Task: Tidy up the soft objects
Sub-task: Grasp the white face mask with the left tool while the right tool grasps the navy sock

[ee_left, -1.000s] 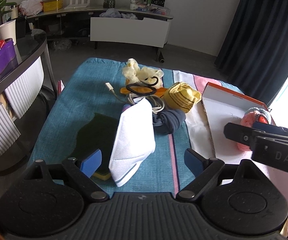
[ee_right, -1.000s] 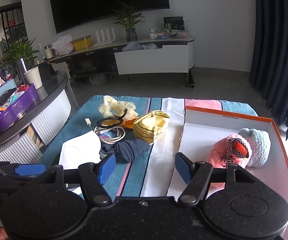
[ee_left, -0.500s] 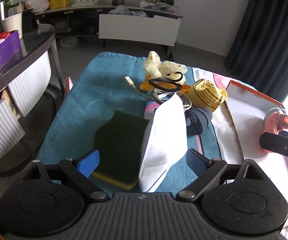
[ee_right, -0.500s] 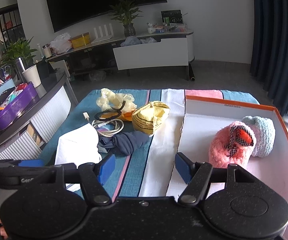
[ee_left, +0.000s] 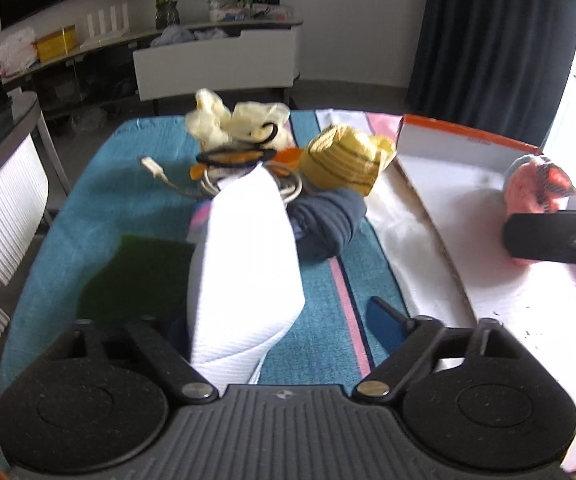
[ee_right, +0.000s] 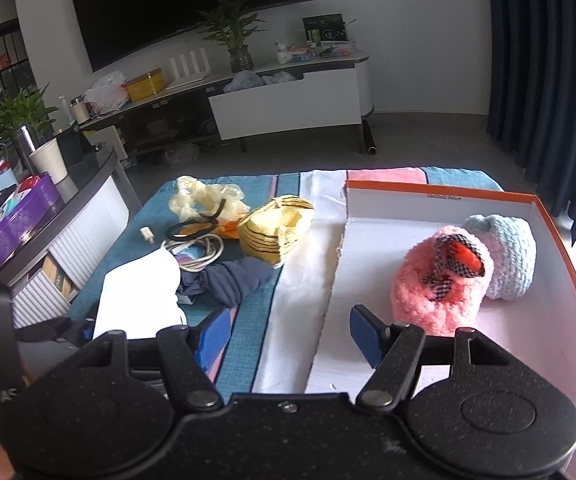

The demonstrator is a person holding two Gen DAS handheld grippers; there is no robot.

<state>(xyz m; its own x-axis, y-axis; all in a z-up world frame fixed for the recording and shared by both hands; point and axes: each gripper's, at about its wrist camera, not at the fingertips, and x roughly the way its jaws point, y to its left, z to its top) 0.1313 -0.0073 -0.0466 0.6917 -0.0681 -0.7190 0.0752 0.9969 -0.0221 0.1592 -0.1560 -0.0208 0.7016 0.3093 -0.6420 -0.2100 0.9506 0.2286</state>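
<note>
Btwn closing left gripper [ee_left: 283,324] jaws: white mask [ee_left: 243,272], ungripped.

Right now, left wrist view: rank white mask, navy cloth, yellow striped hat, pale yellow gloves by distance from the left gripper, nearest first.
1. white mask: between the fingers of the left gripper, toward its left one.
2. navy cloth: just beyond the mask, to the right.
3. yellow striped hat: farther back, right of centre.
4. pale yellow gloves: at the far edge of the table.
</note>
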